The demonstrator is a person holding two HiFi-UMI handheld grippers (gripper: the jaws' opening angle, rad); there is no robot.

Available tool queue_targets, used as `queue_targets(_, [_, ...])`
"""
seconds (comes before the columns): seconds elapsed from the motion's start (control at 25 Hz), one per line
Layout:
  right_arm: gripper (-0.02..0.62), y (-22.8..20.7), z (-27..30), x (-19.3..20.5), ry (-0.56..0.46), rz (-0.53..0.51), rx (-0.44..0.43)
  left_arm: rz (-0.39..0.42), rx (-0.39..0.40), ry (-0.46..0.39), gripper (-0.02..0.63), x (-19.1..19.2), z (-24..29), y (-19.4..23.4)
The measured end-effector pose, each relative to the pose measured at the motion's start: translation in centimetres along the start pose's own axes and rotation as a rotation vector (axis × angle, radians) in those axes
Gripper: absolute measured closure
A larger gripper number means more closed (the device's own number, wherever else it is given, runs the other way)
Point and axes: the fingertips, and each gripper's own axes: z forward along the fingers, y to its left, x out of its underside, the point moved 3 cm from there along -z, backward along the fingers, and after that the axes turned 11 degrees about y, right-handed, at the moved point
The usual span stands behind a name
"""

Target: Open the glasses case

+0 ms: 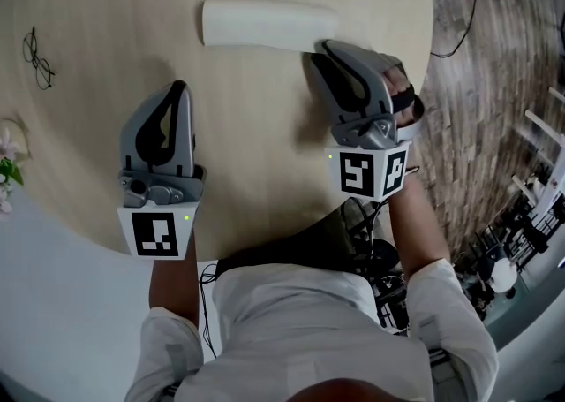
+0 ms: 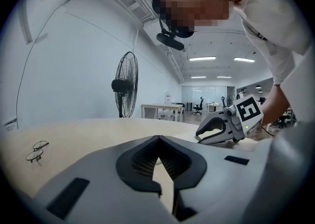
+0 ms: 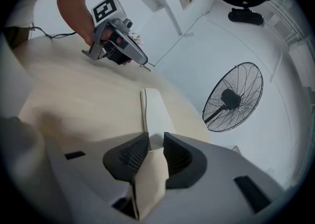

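Observation:
The white glasses case [image 1: 265,25] lies closed at the far side of the round wooden table [image 1: 106,3]. My right gripper [image 1: 320,51] is at its right end. In the right gripper view the case [image 3: 155,107] runs straight away from me, and its near end sits between the fingertips of the right gripper [image 3: 155,137], filling the narrow gap. My left gripper [image 1: 180,89] rests lower left of the case, apart from it. Its tips meet with nothing between them in the left gripper view [image 2: 158,138].
A pair of thin-framed glasses [image 1: 37,57] lies at the table's far left, with flowers [image 1: 7,170] at the left edge. The table's rim [image 1: 433,3] curves close on the right, above a wood floor with a cable [image 1: 468,16]. A standing fan [image 3: 234,97] is beyond the table.

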Motion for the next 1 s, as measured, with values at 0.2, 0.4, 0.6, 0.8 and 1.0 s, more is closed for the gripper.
queue_targets(0.2, [0.502, 0.1, -0.1, 0.0, -0.015, 0.008, -0.017, -0.014, 0.001, 0.000, 0.594, 0.2, 0.0, 0.2])
queue_targets(0.4, [0.509, -0.2, -0.4, -0.1, -0.028, 0.020, -0.041, -0.016, 0.008, 0.007, 0.594, 0.4, 0.2, -0.3])
queue_targets(0.6, [0.532, -1.3, -0.8, -0.7, -0.073, 0.050, -0.042, -0.023, 0.006, 0.014, 0.594, 0.6, 0.1, -0.1])
queue_targets(0.8, [0.549, -3.5, -0.8, -1.5, -0.124, 0.064, -0.039, -0.037, -0.005, 0.000, 0.594, 0.4, 0.1, 0.1])
queue_targets(1.0, [0.557, -6.2, 0.2, -2.2, -0.174, 0.118, -0.048, -0.036, -0.002, -0.011, 0.594, 0.1, 0.5, 0.0])
